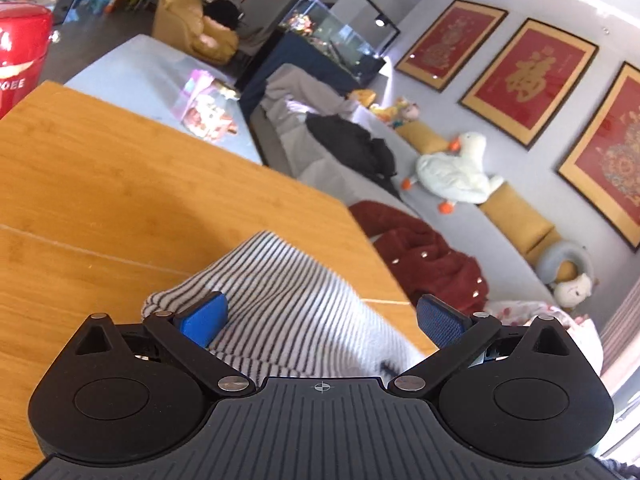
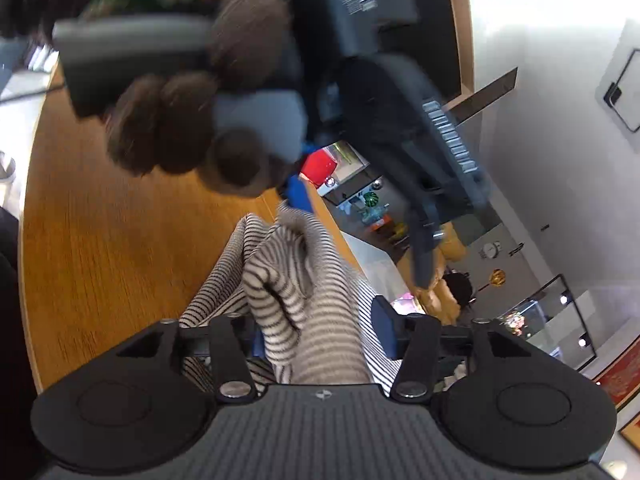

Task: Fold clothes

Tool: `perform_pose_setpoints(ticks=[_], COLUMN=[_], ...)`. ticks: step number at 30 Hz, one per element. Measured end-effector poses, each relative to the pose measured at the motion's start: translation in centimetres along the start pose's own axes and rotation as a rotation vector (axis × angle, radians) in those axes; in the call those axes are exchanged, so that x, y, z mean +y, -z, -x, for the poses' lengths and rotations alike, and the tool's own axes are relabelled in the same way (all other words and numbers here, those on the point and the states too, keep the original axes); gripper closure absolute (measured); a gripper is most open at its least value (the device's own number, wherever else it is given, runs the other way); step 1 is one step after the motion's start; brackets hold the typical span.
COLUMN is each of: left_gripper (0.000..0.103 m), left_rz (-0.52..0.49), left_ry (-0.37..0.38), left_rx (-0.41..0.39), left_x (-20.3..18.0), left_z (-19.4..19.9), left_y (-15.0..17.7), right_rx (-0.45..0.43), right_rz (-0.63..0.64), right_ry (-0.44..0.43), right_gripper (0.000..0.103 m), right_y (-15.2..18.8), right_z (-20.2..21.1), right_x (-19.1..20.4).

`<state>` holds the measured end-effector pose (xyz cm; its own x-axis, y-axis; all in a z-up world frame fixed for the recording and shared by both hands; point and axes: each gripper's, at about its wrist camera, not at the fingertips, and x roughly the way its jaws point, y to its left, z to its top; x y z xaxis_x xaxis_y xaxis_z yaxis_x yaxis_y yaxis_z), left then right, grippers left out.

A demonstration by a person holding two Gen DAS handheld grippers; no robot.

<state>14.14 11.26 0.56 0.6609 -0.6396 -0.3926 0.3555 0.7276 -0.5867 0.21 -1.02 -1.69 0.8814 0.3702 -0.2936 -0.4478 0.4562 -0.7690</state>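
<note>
Left wrist view: the striped garment (image 1: 288, 312) is seen bunched on the wooden table (image 1: 120, 184) near its edge, between the widely spread jaws of the left gripper (image 1: 320, 316); one blue pad (image 1: 204, 318) is touched by it. In the right wrist view, the cloth is gathered between the right gripper's (image 2: 320, 328) narrowed jaws, apparently pinched. Beyond the table, a sofa (image 1: 344, 176) is seen.

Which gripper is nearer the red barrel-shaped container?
Left. The left gripper, open over the striped garment, sits on the table side toward the red container. The right gripper straddles the garment farther back, with the left one between.
</note>
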Motion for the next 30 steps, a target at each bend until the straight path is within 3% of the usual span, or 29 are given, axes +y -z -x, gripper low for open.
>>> perform_pose_setpoints(ticks=[5,7,8,12,15,17,18,19,21,26,30], left_gripper=[0.000,0.000,0.000,0.000,0.001,0.006,0.019,0.040,0.050,0.051,0.053], left_rz=[-0.006,0.009,0.019,0.027,0.025,0.033,0.032,0.027,0.013,0.016,-0.025], left_ry=[-0.008,-0.010,-0.014,-0.039,-0.068,-0.064,-0.058,-0.057,-0.055,0.013,-0.010], left_rx=[-0.014,-0.023,-0.033,-0.070,-0.077,-0.049,-0.027,-0.006,0.030,0.105,0.124], left_x=[0.6,0.7,0.7,-0.1,-0.5,-0.7,-0.9,-1.1,-1.4,-1.7,-2.3], left_z=[0.4,0.9,1.4,4.2,6.4,7.1,7.0,6.9,6.1,4.0,2.5], left_y=[0.5,0.5,0.5,1.3,2.6,3.7,4.3,4.9,5.9,7.4,8.7], right_rx=[-0.029,-0.034,-0.035,-0.040,-0.039,-0.042,-0.044,-0.046,-0.052,-0.088,-0.122], right_rz=[-0.093,-0.139,-0.169,-0.404,-0.641,-0.768,-0.825,-0.875,-0.925,-0.958,-1.025], right_ry=[-0.133,-0.148,-0.150,-0.188,-0.269,-0.327,-0.356,-0.384,-0.429,-0.499,-0.642], right_gripper=[0.034,0.052,0.068,0.088,0.091,0.092,0.092,0.092,0.092,0.092,0.092], right_y=[1.1,1.5,1.7,2.7,4.1,5.5,6.2,6.9,8.1,7.4,7.0], right_z=[2.9,3.9,4.4,5.2,4.8,4.1,3.7,3.4,3.1,3.3,3.9], right_x=[-1.7,-2.2,-2.5,-5.7,-9.6,-11.5,-12.3,-13.1,-14.6,-16.2,-16.8])
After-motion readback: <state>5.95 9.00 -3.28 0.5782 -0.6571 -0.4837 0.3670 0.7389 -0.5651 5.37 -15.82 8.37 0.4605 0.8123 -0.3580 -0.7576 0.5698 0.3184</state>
